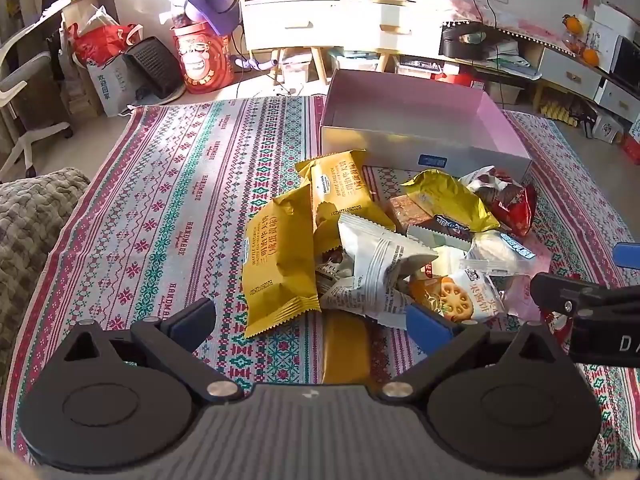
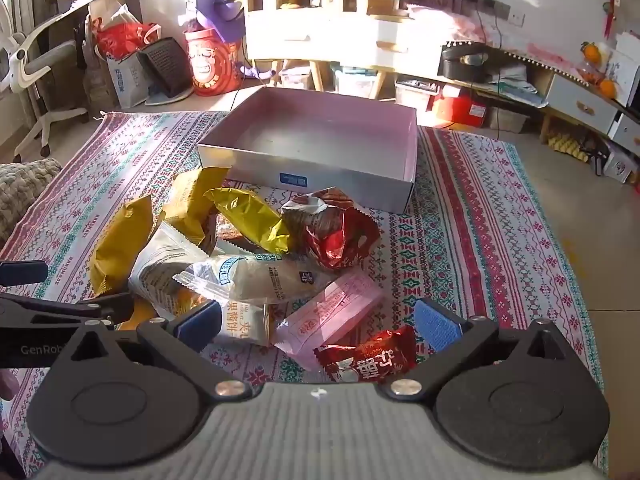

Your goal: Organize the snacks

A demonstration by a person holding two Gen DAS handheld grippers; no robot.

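A pile of snack packets lies on a patterned cloth [image 1: 168, 208] before an empty pink-lined box [image 1: 416, 120], which also shows in the right wrist view [image 2: 320, 140]. The pile holds yellow waffle packets [image 1: 280, 268], a white striped packet [image 1: 376, 268], a gold packet [image 2: 252, 216] and a red packet [image 2: 340, 236]. My left gripper [image 1: 316, 320] is open at the near edge of the pile, above a yellow packet [image 1: 346, 344]. My right gripper [image 2: 320, 322] is open over a pink packet [image 2: 332, 312] and a red packet [image 2: 372, 360].
A knitted cushion [image 1: 36, 216] sits at the cloth's left edge. Behind the box stand a white cabinet [image 1: 320, 20], a red bucket [image 1: 202, 60], bags and a low shelf [image 1: 568, 68]. An office chair [image 2: 36, 64] is at the far left.
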